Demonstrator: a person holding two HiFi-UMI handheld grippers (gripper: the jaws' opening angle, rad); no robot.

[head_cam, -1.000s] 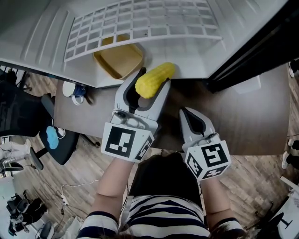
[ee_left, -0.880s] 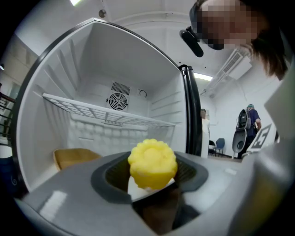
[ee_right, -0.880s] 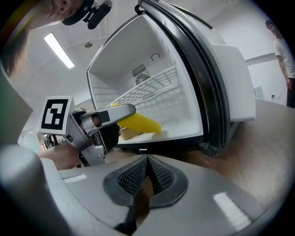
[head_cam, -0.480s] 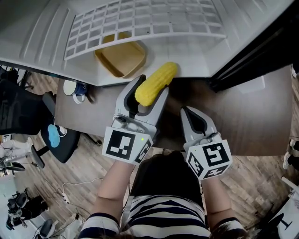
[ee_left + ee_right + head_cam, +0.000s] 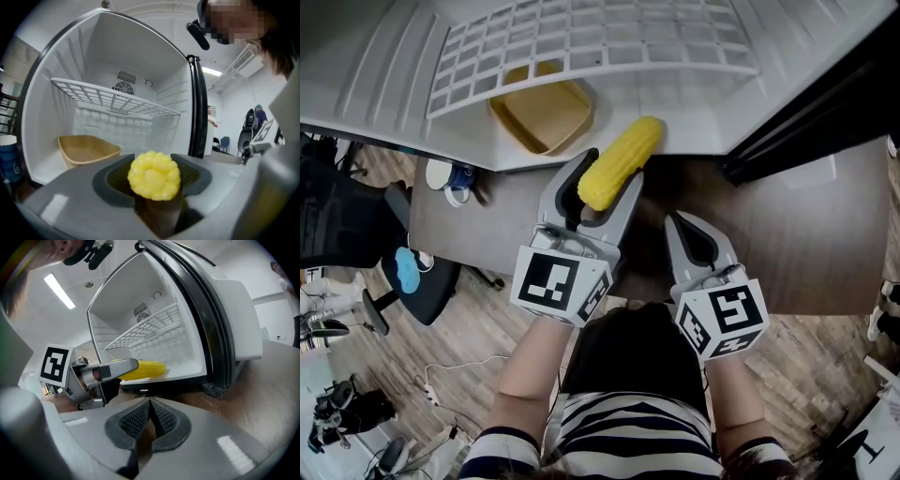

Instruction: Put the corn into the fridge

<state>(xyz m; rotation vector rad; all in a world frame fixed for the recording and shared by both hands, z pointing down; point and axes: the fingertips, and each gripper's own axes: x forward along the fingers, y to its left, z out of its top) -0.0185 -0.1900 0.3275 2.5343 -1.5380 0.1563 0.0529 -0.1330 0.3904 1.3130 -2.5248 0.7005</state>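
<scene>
A yellow corn cob (image 5: 620, 162) is clamped between the jaws of my left gripper (image 5: 605, 181), its far end reaching over the front lip of the open white fridge (image 5: 694, 89). In the left gripper view the cob's end (image 5: 154, 176) faces me between the pads, with the fridge's inside behind it. My right gripper (image 5: 694, 230) hangs lower right, jaws shut and empty, pads touching (image 5: 149, 416). From the right gripper view the corn (image 5: 143, 369) and the left gripper (image 5: 101, 373) show at the fridge's opening.
A tan tray (image 5: 541, 114) lies on the fridge floor under a white wire shelf (image 5: 591, 42). The fridge's dark door seal (image 5: 811, 112) runs on the right. A brown table (image 5: 806, 234) lies below; an office chair (image 5: 403, 277) stands at left.
My left gripper has carried the corn slightly forward and right, so the cob's tip lies further over the fridge's lip. The right gripper has hardly moved.
</scene>
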